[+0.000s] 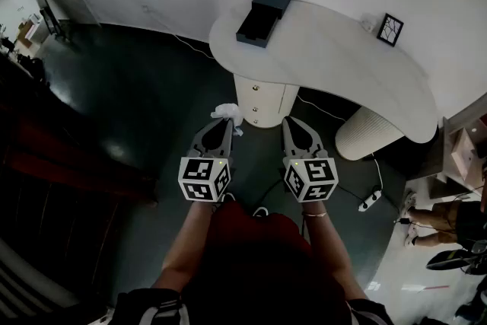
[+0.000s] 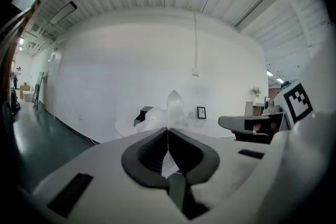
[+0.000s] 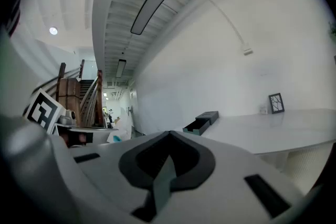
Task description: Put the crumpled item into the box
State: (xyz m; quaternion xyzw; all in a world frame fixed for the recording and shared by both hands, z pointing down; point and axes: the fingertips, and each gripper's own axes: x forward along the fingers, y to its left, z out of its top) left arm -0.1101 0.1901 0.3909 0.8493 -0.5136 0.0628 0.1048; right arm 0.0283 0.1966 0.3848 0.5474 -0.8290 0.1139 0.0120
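Observation:
A crumpled white paper [image 1: 227, 114] sticks out past the tips of my left gripper [image 1: 226, 120], which is shut on it; in the left gripper view the crumpled paper [image 2: 169, 110] bulges just beyond the closed jaws. My right gripper [image 1: 290, 121] is shut with nothing in it and is held level beside the left one. The dark open box [image 1: 264, 12] rests on the far left end of the white curved table [image 1: 350, 65], well ahead of both grippers. It also shows as a dark box [image 3: 201, 123] in the right gripper view.
A small framed picture [image 1: 389, 29] stands at the table's back edge. A white drawer pedestal [image 1: 262, 99] and a ribbed cylinder leg [image 1: 367, 135] hold the table up. A power strip [image 1: 370, 199] with cable lies on the dark floor. A person [image 1: 445, 218] sits at the right.

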